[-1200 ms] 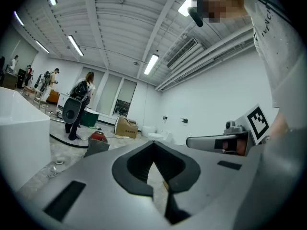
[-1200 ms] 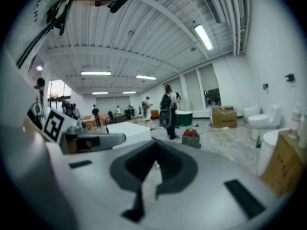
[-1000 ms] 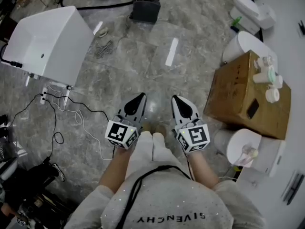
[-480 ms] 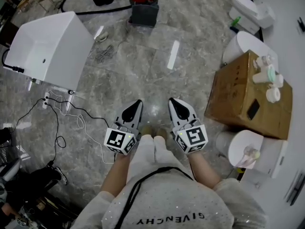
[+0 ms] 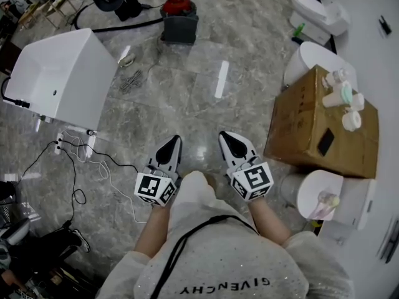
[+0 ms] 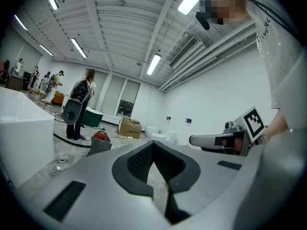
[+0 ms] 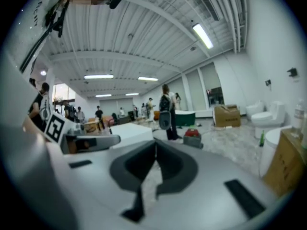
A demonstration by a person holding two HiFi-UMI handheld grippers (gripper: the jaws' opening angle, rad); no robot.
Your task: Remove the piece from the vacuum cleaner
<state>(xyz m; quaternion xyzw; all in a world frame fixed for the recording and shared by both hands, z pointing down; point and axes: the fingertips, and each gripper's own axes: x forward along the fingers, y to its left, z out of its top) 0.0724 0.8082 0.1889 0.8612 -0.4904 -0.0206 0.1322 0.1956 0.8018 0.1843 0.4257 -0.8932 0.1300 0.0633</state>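
Grey shirt point(image 5: 224, 263) reads GIVENCHY; left gripper point(image 5: 174, 140) and right gripper point(image 5: 226, 136) both pinched together, empty.

Two grippers point(image 5: 176, 139) point(image 5: 223, 135), one vacuum cleaner point(image 5: 179, 18), one cardboard box point(image 5: 305, 126)

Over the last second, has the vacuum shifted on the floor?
No. The vacuum keeps its spot beside the white tub; both sit lower in the head view, so the camera moved.

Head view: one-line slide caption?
Person on a grey stone floor holds the left gripper and right gripper shut and empty, far short of the red-topped vacuum cleaner ahead.
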